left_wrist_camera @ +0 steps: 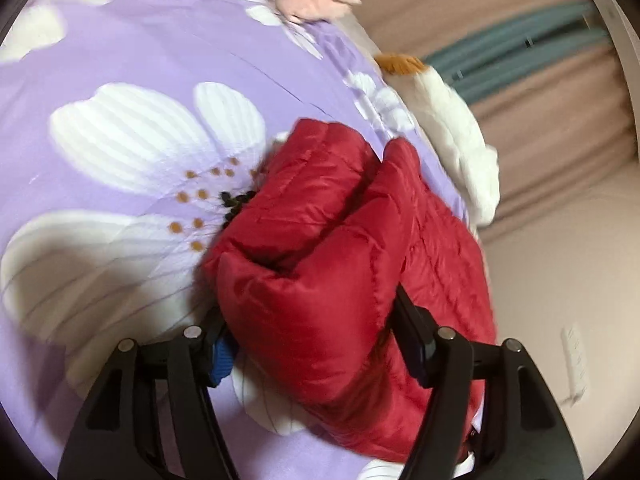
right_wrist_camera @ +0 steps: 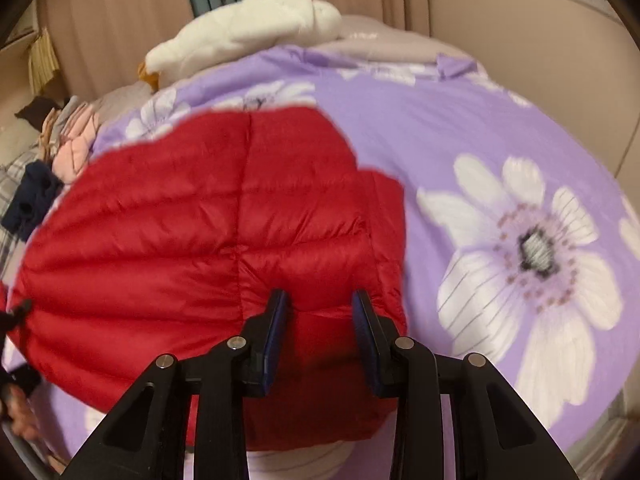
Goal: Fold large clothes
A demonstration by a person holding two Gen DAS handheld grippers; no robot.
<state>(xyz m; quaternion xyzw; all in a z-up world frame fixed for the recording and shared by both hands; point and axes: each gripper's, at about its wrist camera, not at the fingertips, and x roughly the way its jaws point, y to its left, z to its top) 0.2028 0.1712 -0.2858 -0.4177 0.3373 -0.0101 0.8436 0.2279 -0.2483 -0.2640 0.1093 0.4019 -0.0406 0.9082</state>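
On the left, the left gripper (left_wrist_camera: 310, 328) stands wide, its jaws straddling a thick folded bulge of the red down jacket (left_wrist_camera: 340, 240). The padding fills the gap, but whether the pads press it or merely flank it cannot be told from this blurred view. The jacket lies on the purple floral bedcover (left_wrist_camera: 140, 60), running away from these jaws toward the bed's far edge, where a white plush toy (left_wrist_camera: 460, 128) rests.

To the right, the right gripper (right_wrist_camera: 320, 316) is narrower, its jaws closed on a pinch of the jacket's (right_wrist_camera: 200, 220) quilted hem, the fabric puckering between the pads. From here the jacket spreads ahead and leftward, its long axis across the view, flat on the bedcover (right_wrist_camera: 460, 128).

The coming fold likely turns on this: the right hand has the firmer hold on an edge, with the bulk lying beyond it.

Only the left view shows the doubled-over layers and a black drawcord toggle; only the right view shows the smooth quilted back panel and a pile of other clothes (right_wrist_camera: 60, 148) at the bed's left side.
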